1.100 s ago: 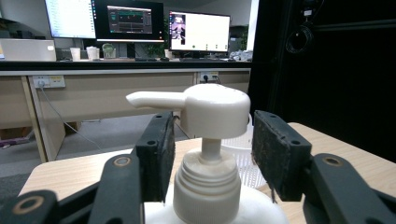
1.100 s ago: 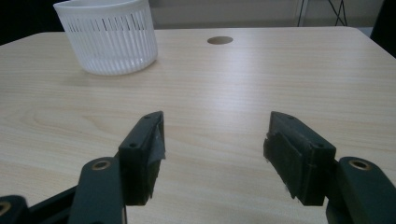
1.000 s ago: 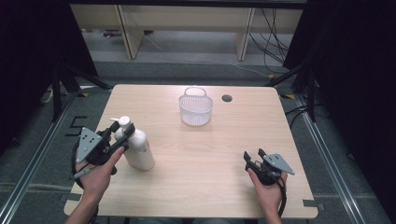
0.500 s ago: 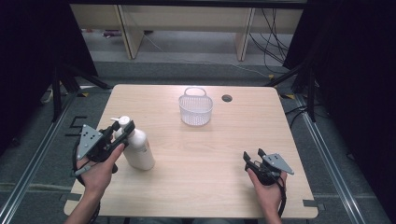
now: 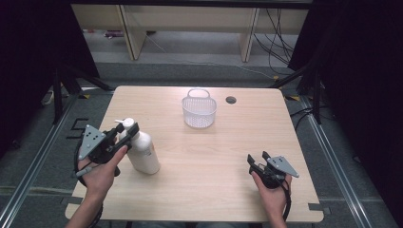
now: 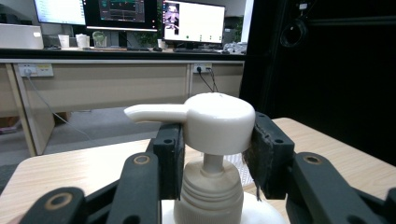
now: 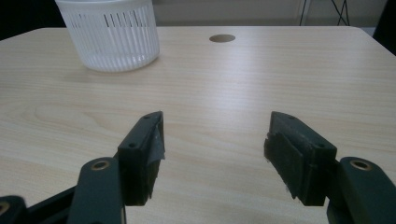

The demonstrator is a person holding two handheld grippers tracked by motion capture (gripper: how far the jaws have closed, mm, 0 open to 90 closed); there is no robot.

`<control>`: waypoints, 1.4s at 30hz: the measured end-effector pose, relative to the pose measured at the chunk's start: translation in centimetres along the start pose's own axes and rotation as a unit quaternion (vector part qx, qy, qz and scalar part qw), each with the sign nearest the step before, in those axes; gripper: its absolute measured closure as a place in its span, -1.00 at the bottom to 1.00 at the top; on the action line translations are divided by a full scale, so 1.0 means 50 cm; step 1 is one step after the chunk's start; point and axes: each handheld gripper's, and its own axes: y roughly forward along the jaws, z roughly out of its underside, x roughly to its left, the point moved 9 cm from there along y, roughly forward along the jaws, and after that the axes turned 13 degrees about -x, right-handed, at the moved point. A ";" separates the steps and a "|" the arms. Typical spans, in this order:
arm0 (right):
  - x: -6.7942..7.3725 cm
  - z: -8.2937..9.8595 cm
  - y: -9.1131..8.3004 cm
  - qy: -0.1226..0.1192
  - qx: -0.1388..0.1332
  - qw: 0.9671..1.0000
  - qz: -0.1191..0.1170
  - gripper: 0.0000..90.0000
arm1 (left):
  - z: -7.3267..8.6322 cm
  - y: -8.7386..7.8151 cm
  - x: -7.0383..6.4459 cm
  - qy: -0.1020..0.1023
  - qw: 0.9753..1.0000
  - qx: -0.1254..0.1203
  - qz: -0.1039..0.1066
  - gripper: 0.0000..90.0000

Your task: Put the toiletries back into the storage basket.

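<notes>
A white pump bottle (image 5: 142,152) stands upright on the left part of the wooden table (image 5: 214,142). My left gripper (image 5: 127,127) is shut on its pump head (image 6: 217,121), one black pad pressing each side, with the spout pointing left in the left gripper view. A hand holds this gripper from the table's near left. My right gripper (image 5: 256,159) rests low over the near right of the table, open, with bare wood between its fingers (image 7: 142,154).
A white slotted plastic basket (image 5: 199,111) with a handle stands at the middle back of the table, also seen in the right gripper view as the basket (image 7: 109,32). A round cable hole (image 5: 231,99) lies to its right. Desks and monitors stand beyond the table.
</notes>
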 end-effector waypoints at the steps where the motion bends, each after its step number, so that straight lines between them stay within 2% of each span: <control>1: 0.000 0.000 0.000 0.000 0.000 1.000 0.000 -0.16 | -0.003 0.001 -0.001 -0.001 1.000 -0.003 0.002 0.32; 5: 0.000 0.000 0.000 0.000 0.001 1.000 0.000 -0.16 | -0.014 0.005 -0.008 0.002 1.000 -0.007 0.006 0.32; 7: 0.003 0.001 0.000 0.009 0.001 1.000 0.001 -0.16 | -0.020 0.008 -0.011 0.005 1.000 -0.010 0.009 0.32; 8: 0.000 -0.001 0.001 -0.002 -0.003 1.000 -0.002 -0.16 | -0.023 0.009 -0.013 0.005 1.000 -0.011 0.010 0.32; 12: 0.000 0.000 0.000 -0.001 0.000 1.000 0.000 -0.16 | -0.032 0.016 -0.016 0.006 1.000 -0.015 0.013 0.32; 14: 0.003 0.001 0.000 0.010 0.001 1.000 0.002 -0.16 | -0.034 0.020 -0.018 0.006 1.000 -0.018 0.014 0.32; 15: 0.000 0.000 0.000 0.001 -0.001 1.000 0.000 -0.16 | -0.034 0.021 -0.019 0.007 1.000 -0.018 0.014 0.32; 16: 0.000 0.000 0.000 0.001 -0.001 1.000 0.000 -0.16 | -0.035 0.023 -0.021 0.007 1.000 -0.018 0.015 0.32; 17: 0.007 0.001 -0.001 0.021 0.000 1.000 0.002 -0.16 | -0.035 0.024 -0.022 0.008 1.000 -0.018 0.016 0.32; 18: 0.006 0.000 0.000 0.018 -0.003 1.000 -0.002 -0.16 | -0.036 0.026 -0.023 0.008 1.000 -0.019 0.016 0.32; 19: 0.000 -0.001 -0.001 0.000 -0.002 1.000 -0.001 -0.16 | -0.036 0.027 -0.024 0.008 1.000 -0.018 0.016 0.32; 24: 0.000 -0.001 0.000 0.000 -0.002 1.000 -0.002 -0.16 | -0.040 0.036 -0.028 0.009 1.000 -0.020 0.021 0.32; 25: 0.004 0.000 0.001 0.010 -0.004 1.000 -0.004 -0.16 | -0.040 0.037 -0.029 0.010 1.000 -0.019 0.021 0.32; 42: 0.004 -0.001 0.003 0.008 -0.010 1.000 -0.007 -0.16 | -0.037 0.065 -0.037 0.013 0.999 -0.020 0.024 0.32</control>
